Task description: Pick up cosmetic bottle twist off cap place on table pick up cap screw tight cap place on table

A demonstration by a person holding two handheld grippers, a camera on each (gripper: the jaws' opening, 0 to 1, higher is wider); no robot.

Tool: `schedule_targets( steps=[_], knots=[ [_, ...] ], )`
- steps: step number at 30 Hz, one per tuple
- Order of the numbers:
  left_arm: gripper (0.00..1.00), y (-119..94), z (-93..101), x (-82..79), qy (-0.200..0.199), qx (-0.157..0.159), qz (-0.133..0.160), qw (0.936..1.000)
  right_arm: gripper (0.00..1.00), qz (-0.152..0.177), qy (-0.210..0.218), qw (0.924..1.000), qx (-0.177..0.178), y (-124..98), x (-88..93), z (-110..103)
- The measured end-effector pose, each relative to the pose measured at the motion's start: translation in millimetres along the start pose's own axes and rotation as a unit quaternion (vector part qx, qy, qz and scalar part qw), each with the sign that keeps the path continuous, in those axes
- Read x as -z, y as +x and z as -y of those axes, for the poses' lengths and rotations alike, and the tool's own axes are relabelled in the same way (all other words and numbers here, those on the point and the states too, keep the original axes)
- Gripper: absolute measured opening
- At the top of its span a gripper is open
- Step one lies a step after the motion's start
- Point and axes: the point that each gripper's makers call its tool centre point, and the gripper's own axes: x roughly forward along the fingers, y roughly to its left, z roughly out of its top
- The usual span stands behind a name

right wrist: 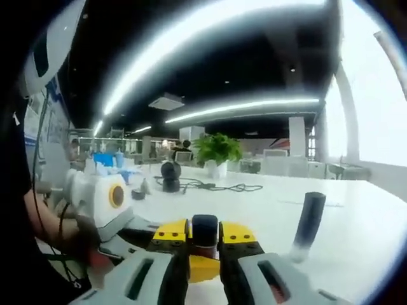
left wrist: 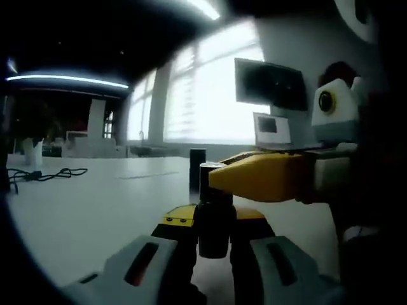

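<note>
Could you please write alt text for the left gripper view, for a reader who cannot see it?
The left claw grips a dark cosmetic bottle upright above a white table, while the yellow right claw reaches in from the right and closes around its cap. A second dark cylinder stands behind, before bright windows and a monitor.

We see a dark cosmetic bottle upright between the jaws of the left hand-held gripper, its body glossy black and cylindrical. At its top, the right hand-held gripper closes yellow jaws on the cap, a dark cylinder. At 2 o'clock in the right gripper view, another dark tube stands tilted on the white bench.
</note>
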Motion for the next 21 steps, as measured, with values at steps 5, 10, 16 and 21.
schedule_targets(
  steps=[5, 10, 16, 21],
  knots=[
    [0.09, 1.3, -0.4, 3.5, 0.009, 0.003, -0.006, 0.9999, 0.23, 0.0, 0.011, 0.9999, -0.01, -1.5, 2.9, 4.3],
    [0.09, 2.5, -0.5, 3.9, 0.012, 0.005, -0.007, 0.9999, 0.25, 0.01, 0.036, 0.9992, -0.011, -4.3, 1.5, 13.8],
    [0.09, 1.2, 1.8, 4.5, 0.013, 0.024, -0.016, 0.9995, 0.31, 0.02, 0.024, 0.9985, -0.044, -7.5, -5.5, 11.6],
    [0.09, -2.8, 13.8, -4.6, 0.015, 0.081, -0.001, 0.9966, 0.31, 0.038, 0.048, 0.9903, -0.124, -18.2, -16.4, 2.0]
  ],
)
